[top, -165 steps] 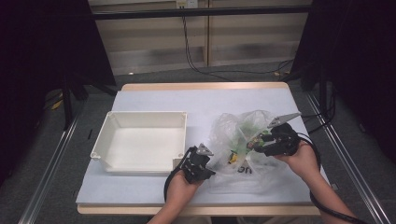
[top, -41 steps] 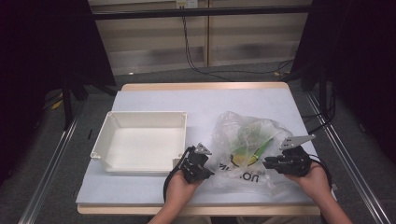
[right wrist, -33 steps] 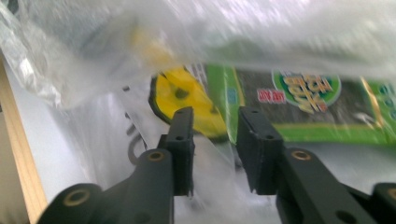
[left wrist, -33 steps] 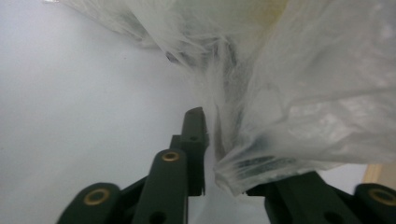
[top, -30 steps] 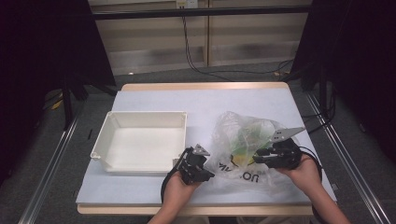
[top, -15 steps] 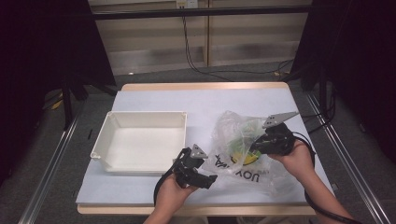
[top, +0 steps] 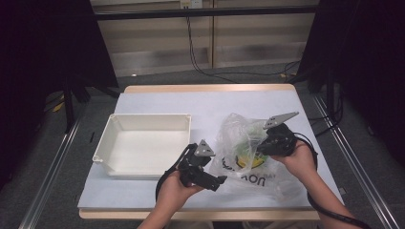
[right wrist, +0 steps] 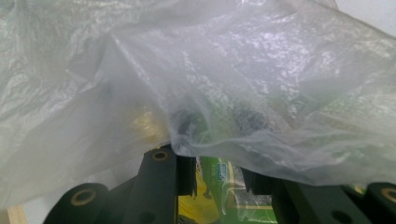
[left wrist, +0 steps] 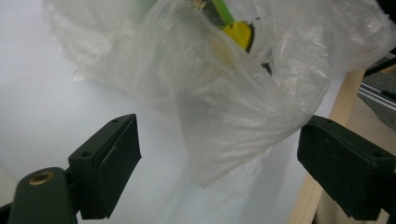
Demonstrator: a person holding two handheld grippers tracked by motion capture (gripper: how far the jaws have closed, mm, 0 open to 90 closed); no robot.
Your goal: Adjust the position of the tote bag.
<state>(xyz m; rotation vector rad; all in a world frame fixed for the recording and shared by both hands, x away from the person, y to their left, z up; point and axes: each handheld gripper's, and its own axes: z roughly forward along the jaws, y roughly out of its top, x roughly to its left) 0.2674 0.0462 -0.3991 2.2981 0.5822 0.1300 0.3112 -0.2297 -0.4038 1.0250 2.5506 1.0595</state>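
- Two grippers work a clear plastic bag (top: 248, 152) lying right of centre on the desk (top: 157, 100), beside a white tray (top: 143, 148).
- Since half a second ago the left gripper (top: 217, 181) has let go: its jaws have just been opening and now stand wide. A fold of the bag hangs loose between them in the left gripper view, touching neither pad.
- The left hand has also lifted off the bag's near-left edge.
- The right gripper (top: 260, 149) sits at the bag's right side, its jaws narrowed on the gathered film. In the right gripper view the plastic drapes over both jaws, with a green and yellow packet (right wrist: 212, 186) showing in the gap. Whether it pinches packet or only film, I cannot tell.
- Judgement: the bag now hangs on the right grip alone, so the left is free to re-grasp, probably to open the mouth.
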